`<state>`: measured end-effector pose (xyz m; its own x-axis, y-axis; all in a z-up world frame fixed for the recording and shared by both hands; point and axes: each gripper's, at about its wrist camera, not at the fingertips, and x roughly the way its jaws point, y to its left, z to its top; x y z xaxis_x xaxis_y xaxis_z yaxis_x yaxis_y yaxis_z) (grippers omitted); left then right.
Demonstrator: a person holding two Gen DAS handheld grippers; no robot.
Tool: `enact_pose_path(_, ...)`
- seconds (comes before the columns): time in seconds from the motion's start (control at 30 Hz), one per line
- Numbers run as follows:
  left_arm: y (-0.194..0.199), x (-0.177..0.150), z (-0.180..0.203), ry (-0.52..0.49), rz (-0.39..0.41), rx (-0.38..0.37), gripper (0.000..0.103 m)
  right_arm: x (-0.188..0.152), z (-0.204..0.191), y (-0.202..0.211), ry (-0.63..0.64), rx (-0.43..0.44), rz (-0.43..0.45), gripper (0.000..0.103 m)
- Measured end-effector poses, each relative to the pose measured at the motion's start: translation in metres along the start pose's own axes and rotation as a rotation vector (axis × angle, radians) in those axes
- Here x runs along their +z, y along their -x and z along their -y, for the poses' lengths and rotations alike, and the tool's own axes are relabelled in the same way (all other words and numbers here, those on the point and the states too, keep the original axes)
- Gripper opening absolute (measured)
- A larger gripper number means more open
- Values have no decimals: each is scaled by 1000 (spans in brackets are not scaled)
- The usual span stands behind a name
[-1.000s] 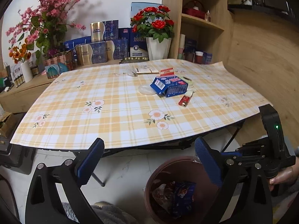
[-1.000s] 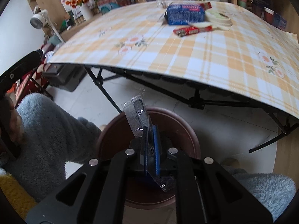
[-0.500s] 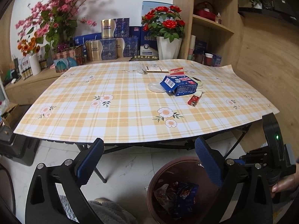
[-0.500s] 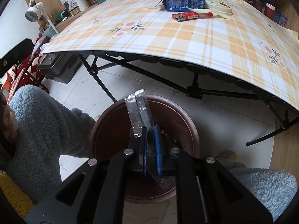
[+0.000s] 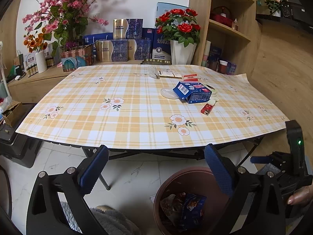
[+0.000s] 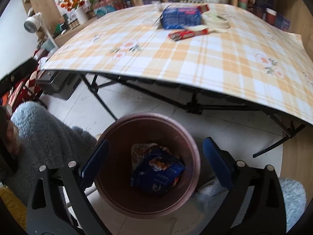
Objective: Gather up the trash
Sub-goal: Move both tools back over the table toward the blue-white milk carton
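Note:
My right gripper (image 6: 155, 162) hangs over the brown trash bin (image 6: 117, 129) on the floor, jaws opening wide, nothing between them. Inside the bin lie a blue snack wrapper (image 6: 158, 174) and other crumpled packets. My left gripper (image 5: 156, 168) is open and empty, low in front of the table edge, with the bin (image 5: 176, 178) below to its right. On the plaid tablecloth (image 5: 117, 125) lie a blue box (image 5: 192, 94), a red lighter (image 5: 207, 108), a clear plastic lid (image 5: 167, 93), a red card (image 5: 190, 77) and a clear wrapper (image 5: 153, 74).
Black folding table legs (image 6: 101, 101) stand just behind the bin. Grey fuzzy trouser legs (image 6: 43, 137) of the person flank the bin. Flower vases (image 5: 183, 53), boxes and a wooden shelf (image 5: 228, 25) line the far side. A black case (image 5: 17, 146) sits on the floor at left.
The right gripper was shut on a clear wrapper over the bin; now its jaws stand wide apart and the wrapper is gone from between them. The left gripper stayed open.

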<state>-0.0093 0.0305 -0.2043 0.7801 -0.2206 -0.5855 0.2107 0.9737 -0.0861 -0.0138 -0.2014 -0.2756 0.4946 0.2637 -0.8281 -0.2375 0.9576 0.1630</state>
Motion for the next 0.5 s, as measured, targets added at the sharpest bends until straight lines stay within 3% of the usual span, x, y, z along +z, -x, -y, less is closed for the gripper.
enact_pose_path(0.2,-2,7,1,-8,-2,12,96,14,19,36,-89,-16,124,97)
enact_pose_path(0.37,-1,22,7,-25,20,81,97,36,43,59,-200,-80,165,97)
enact_pose_path(0.5,-1,39,9,-27,27,130,97,48,54,76,-229,-61,208,97)
